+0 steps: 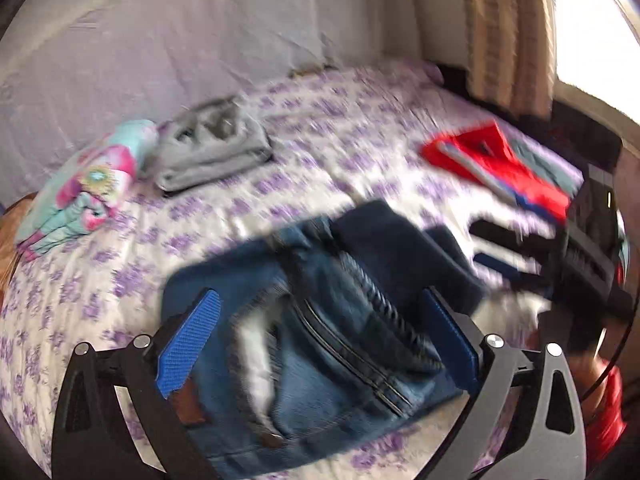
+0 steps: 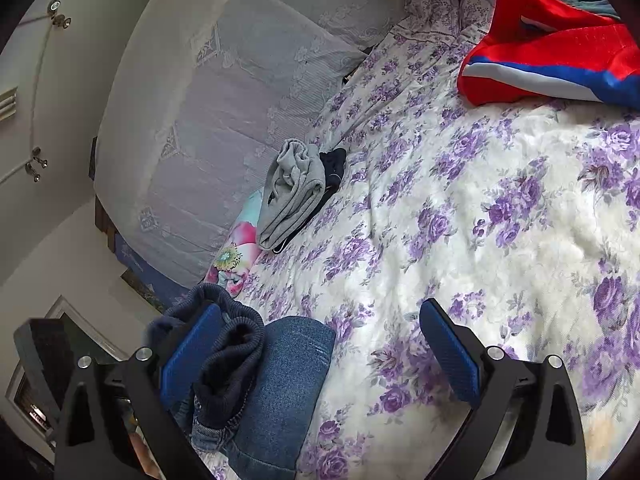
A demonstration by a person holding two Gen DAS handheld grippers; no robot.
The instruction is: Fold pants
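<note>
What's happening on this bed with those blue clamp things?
A person is folding clothes using handheld tongs, one in each hand. The jeans lie partly folded on the flowered bedspread. The left tongs hang open over them, gripping nothing. The right tongs are open too, with the jeans' dark cuff against one finger. A folded grey garment and a colourful one sit further back, and a red garment lies to the side.

Open floral bedspread [image 2: 460,208] mid-bed, folded grey garment [image 2: 292,192] near pillows, red garment [image 2: 552,64] far right
</note>
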